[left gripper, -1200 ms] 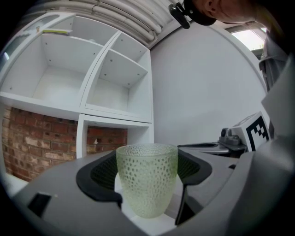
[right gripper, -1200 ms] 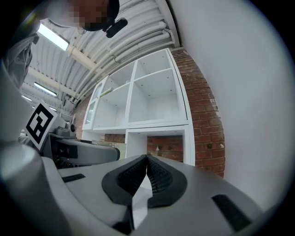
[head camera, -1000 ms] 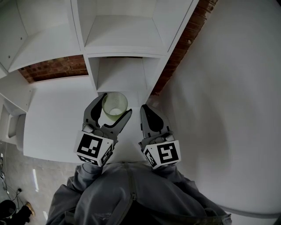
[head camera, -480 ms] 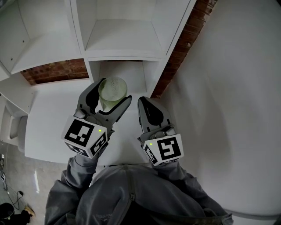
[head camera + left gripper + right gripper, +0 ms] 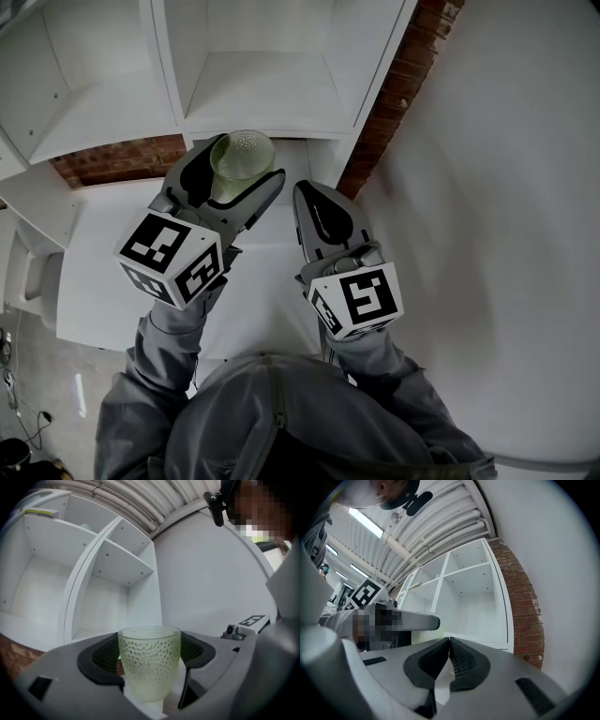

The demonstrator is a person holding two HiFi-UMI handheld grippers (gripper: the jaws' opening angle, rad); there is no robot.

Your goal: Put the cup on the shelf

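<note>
This looks like a loft-type industrial workroom and not a home. At the far side an empty white shelf unit (image 5: 253, 84) stands against a raw brick wall (image 5: 398, 89), with a plain white table (image 5: 112, 272) nearer. Overhead is a corrugated ceiling (image 5: 426, 506) with exposed pipes (image 5: 454, 524) and strip lights (image 5: 368, 523).

The left gripper (image 5: 232, 169) now holds the pale green bumpy glass cup (image 5: 242, 154) higher and farther forward than before. The cup is now up at the front edge of the white shelf (image 5: 178, 70). The right gripper (image 5: 306, 195) is a little higher too.
</note>
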